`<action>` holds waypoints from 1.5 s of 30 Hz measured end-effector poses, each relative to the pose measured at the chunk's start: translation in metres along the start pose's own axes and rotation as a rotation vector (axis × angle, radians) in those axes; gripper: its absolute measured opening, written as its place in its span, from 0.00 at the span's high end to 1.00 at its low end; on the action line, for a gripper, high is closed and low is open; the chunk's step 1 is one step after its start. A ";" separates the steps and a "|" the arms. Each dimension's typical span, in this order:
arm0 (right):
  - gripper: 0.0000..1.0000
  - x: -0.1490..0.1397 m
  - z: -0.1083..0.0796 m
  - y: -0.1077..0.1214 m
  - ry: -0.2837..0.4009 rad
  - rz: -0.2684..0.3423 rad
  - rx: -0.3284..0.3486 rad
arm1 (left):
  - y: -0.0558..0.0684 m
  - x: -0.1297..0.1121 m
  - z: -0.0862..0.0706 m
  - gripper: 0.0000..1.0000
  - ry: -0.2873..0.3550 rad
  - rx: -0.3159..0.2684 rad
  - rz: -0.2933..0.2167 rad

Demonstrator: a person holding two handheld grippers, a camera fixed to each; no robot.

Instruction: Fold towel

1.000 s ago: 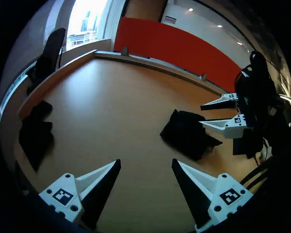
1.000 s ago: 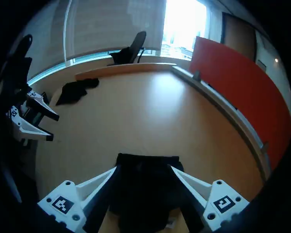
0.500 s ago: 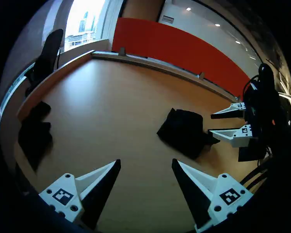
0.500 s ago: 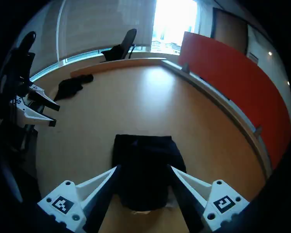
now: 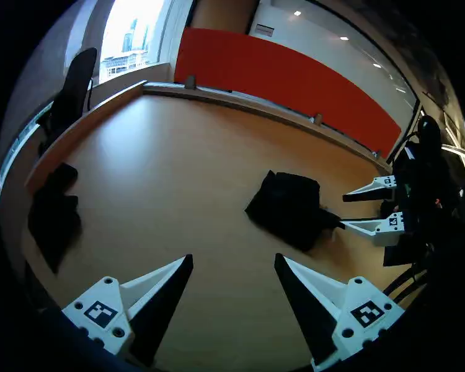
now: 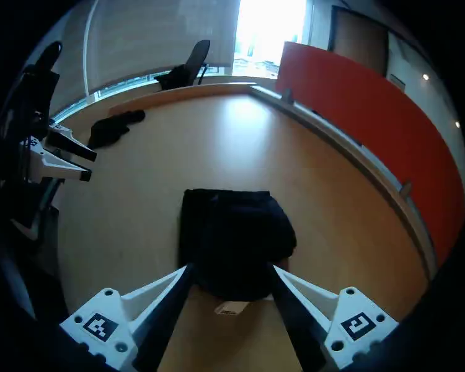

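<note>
With left gripper and right gripper spread, empty — pinch 2 near corners of towel evenly, fold away low

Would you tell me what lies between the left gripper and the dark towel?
That stretch is bare wooden tabletop, as the left gripper view shows between the left gripper and the towel.

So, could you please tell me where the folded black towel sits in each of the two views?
Left gripper view: the towel lies right of centre on the table, just ahead of the right gripper.
Right gripper view: the towel lies at centre, its near edge between the right gripper's fingertips.
Shared landmark: the red partition along the table's edge.
</note>
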State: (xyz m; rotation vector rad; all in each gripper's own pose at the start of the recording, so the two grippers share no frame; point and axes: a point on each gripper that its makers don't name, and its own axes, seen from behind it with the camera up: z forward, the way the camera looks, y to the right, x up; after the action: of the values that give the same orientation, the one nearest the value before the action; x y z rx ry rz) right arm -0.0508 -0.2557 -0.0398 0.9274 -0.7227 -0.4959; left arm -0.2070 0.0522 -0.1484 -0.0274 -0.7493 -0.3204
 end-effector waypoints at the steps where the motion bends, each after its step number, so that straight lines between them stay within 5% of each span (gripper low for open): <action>1: 0.12 -0.001 0.000 -0.001 -0.002 -0.001 0.001 | 0.000 0.000 0.000 0.02 0.000 -0.001 0.001; 9: 0.16 -0.008 0.000 -0.005 -0.021 -0.024 0.016 | 0.001 0.000 0.000 0.02 0.000 -0.002 0.001; 27: 0.84 -0.015 -0.002 -0.012 -0.056 -0.046 0.056 | 0.001 0.001 0.002 0.02 -0.003 -0.006 -0.002; 45: 0.86 0.019 0.010 0.016 -0.025 -0.098 0.033 | 0.001 0.004 0.005 0.02 0.000 -0.004 -0.008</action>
State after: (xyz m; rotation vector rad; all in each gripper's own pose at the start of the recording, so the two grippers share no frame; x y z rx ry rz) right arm -0.0443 -0.2661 -0.0156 0.9922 -0.7126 -0.5842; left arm -0.2072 0.0523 -0.1424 -0.0278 -0.7494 -0.3295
